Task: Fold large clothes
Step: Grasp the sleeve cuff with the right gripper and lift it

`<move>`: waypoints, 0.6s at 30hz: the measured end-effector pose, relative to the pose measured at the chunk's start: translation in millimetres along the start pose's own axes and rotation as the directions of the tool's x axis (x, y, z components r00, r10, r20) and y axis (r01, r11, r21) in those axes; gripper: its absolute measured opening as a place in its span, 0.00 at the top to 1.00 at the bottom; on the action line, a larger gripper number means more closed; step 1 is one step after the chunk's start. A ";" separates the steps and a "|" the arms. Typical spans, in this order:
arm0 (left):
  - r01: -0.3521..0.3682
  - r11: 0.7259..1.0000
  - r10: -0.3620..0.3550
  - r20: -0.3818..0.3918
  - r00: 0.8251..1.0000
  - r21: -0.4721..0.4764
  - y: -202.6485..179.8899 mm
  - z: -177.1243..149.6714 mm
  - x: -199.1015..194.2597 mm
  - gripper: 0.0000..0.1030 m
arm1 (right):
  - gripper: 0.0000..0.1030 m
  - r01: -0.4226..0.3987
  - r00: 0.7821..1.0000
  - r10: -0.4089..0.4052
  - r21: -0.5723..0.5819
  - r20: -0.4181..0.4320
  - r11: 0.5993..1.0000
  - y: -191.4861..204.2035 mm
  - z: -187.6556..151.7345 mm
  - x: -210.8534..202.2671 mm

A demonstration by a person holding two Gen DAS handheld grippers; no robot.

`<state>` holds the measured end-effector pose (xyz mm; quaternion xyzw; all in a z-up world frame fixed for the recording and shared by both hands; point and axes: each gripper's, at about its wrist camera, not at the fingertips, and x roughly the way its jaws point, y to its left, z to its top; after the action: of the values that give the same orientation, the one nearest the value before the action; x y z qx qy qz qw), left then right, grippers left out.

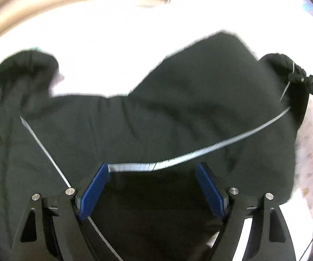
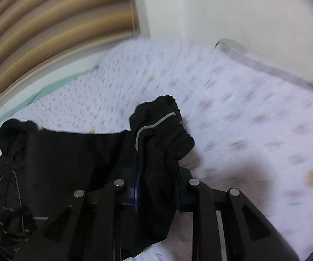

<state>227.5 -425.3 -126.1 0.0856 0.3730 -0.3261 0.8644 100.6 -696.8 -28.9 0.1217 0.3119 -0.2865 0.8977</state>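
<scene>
A black garment (image 1: 178, 100) with a thin pale stripe (image 1: 200, 152) is seen spread in loose folds over a patterned bedsheet (image 2: 243, 100), its bulk lying near and to the left in the right wrist view. The right gripper (image 2: 156, 187) is clamped on a bunched, elasticated edge of the garment (image 2: 169, 126), which stands up in a wad between the jaws. The left gripper (image 1: 152, 187) is held with its blue pads (image 1: 95, 191) apart, hovering over dark cloth and the stripe; no fabric is pinched by it.

Several failures can be foreseen. Because a thick wad rather than a single layer is gripped on the right, part of it may slip free once tension is applied. If the left jaws are closed where they stand, a mid-panel crease rather than the matching edge would probably be caught, and a skewed fold would result. The loose sheet could also be dragged along.
</scene>
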 end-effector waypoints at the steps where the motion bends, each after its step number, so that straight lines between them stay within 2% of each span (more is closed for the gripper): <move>1: 0.018 1.000 -0.019 0.021 1.000 0.008 -4.9 4.9 -8.5 0.19 | 0.74 0.032 0.999 -0.033 0.014 0.027 0.999 -9.1 3.8 -14.1; 2: 0.050 0.998 -0.051 0.046 0.998 0.028 -15.3 13.0 -19.9 0.19 | 0.74 0.065 0.997 -0.066 0.022 0.045 0.998 -16.2 6.8 -23.6; 4: 0.086 0.994 -0.089 0.047 0.995 0.066 -31.3 22.3 -24.0 0.19 | 0.74 0.125 0.989 -0.129 0.048 0.070 0.991 -37.0 9.7 -41.1; 6: 0.155 0.984 -0.154 -0.009 0.988 0.091 -47.3 25.1 -11.9 0.19 | 0.75 0.109 0.993 -0.112 0.093 0.034 0.990 -57.1 5.7 -41.8; 7: 0.187 0.978 -0.182 -0.054 0.982 0.088 -52.7 23.6 0.1 0.19 | 0.75 0.109 0.994 -0.112 0.109 0.017 0.988 -62.7 2.2 -38.6; 8: 0.215 0.973 -0.204 -0.129 0.970 0.078 -58.8 17.8 21.0 0.19 | 0.75 0.111 0.994 -0.112 0.117 0.002 0.987 -67.2 -1.8 -34.7; 9: 0.225 0.972 -0.210 -0.180 0.961 0.070 -59.9 12.9 35.2 0.19 | 0.75 0.122 0.993 -0.121 0.119 -0.014 0.985 -70.8 -4.7 -25.6; 10: 0.220 0.973 -0.195 -0.265 0.944 0.066 -62.4 2.5 58.2 0.19 | 0.75 0.128 0.992 -0.124 0.116 -0.038 0.985 -74.4 -9.2 -15.8; 11: 0.202 0.976 -0.173 -0.276 0.945 0.080 -60.5 -1.7 67.8 0.19 | 0.76 0.128 0.991 -0.121 0.114 -0.064 0.985 -78.6 -11.7 -2.8; 13: 0.184 0.976 -0.150 -0.255 0.955 0.116 -63.6 -2.5 60.2 0.19 | 0.76 0.141 0.989 -0.137 0.080 -0.059 0.987 -77.1 -18.0 -3.3; 14: 0.179 0.976 -0.142 -0.257 0.956 0.124 -65.4 -1.8 53.6 0.19 | 0.76 0.125 0.991 -0.122 0.064 -0.051 0.990 -72.9 -16.6 -4.5; 16: 0.177 0.975 -0.142 -0.237 0.961 0.132 -60.5 -2.3 33.2 0.19 | 0.76 -0.019 0.999 0.022 0.081 -0.045 0.997 -70.1 -11.7 -10.1; 17: 0.180 0.975 -0.149 -0.221 0.964 0.128 -53.9 -0.5 23.2 0.19 | 0.76 -0.090 0.995 0.094 0.095 -0.038 0.991 -65.3 -9.4 -14.5; 18: 0.181 0.976 -0.154 -0.202 0.967 0.120 -44.0 -0.1 12.4 0.19 | 0.76 -0.127 0.991 0.130 0.089 -0.027 0.988 -58.1 -8.1 -21.4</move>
<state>206.1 -465.5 -130.6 0.1440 0.4370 -0.4132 0.7858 48.6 -731.0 -24.0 0.1854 0.3051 -0.2393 0.9029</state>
